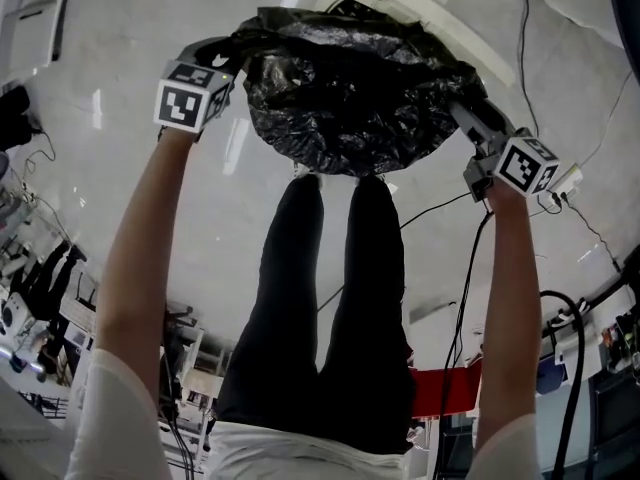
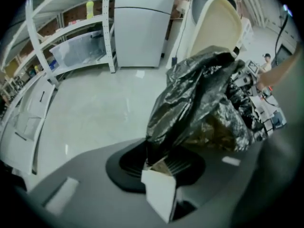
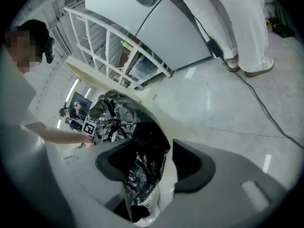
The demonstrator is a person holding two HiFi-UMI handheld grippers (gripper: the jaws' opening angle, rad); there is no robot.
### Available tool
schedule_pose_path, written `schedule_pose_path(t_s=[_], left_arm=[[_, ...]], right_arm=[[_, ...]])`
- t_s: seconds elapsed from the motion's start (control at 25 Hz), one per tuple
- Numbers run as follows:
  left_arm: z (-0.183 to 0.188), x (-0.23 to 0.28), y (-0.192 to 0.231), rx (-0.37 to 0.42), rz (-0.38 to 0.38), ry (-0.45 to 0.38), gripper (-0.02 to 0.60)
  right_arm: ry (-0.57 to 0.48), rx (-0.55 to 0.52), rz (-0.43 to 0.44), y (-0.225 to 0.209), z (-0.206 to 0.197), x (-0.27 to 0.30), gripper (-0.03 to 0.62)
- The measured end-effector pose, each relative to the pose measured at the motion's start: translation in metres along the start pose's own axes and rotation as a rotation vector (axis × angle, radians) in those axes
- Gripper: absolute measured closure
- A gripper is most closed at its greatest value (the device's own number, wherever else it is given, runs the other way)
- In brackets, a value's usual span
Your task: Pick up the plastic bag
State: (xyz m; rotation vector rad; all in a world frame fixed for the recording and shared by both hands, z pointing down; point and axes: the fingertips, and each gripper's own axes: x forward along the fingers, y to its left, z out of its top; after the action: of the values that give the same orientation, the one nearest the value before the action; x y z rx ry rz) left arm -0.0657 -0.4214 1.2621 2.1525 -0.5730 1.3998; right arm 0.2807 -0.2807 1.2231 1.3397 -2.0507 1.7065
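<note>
The plastic bag (image 1: 350,98) hung spread between the two claws, in front of the person's legs (image 1: 320,298) and over the white rim of a bin (image 1: 440,18) on the floor. From the head view the left claw (image 1: 225,60) met the bag's upper left edge and the right claw (image 1: 470,118) its right edge, but the jaws themselves could not be read there.

The left gripper view showed what that one hid: the left claw (image 2: 159,163) was clamped on a gathered neck of the bag (image 2: 199,99), with the bin's cream lid (image 2: 216,27) standing upright behind it.

In the right gripper view the right claw (image 3: 147,163) stood apart. Crumpled film of the bag (image 3: 137,141) lay between its jaws against the left one, and the right one was clear of it.
</note>
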Motion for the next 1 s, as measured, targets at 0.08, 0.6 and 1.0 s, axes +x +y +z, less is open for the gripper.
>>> schedule_pose_path(t_s=[0.08, 0.6, 1.0], left_arm=[[0.002, -0.002, 0.0, -0.016, 0.024, -0.017, 0.555], [-0.022, -0.09, -0.074, -0.154, 0.039, -0.042, 0.577], [0.048, -0.22, -0.14, -0.172, -0.03, -0.149, 0.577]], right_arm=[[-0.019, -0.017, -0.011, 0.0, 0.005, -0.002, 0.466], [0.037, -0.028, -0.133, 0.064, -0.03, -0.052, 0.591], [-0.045, -0.068, -0.161, 0.175, 0.02, -0.121, 0.591]])
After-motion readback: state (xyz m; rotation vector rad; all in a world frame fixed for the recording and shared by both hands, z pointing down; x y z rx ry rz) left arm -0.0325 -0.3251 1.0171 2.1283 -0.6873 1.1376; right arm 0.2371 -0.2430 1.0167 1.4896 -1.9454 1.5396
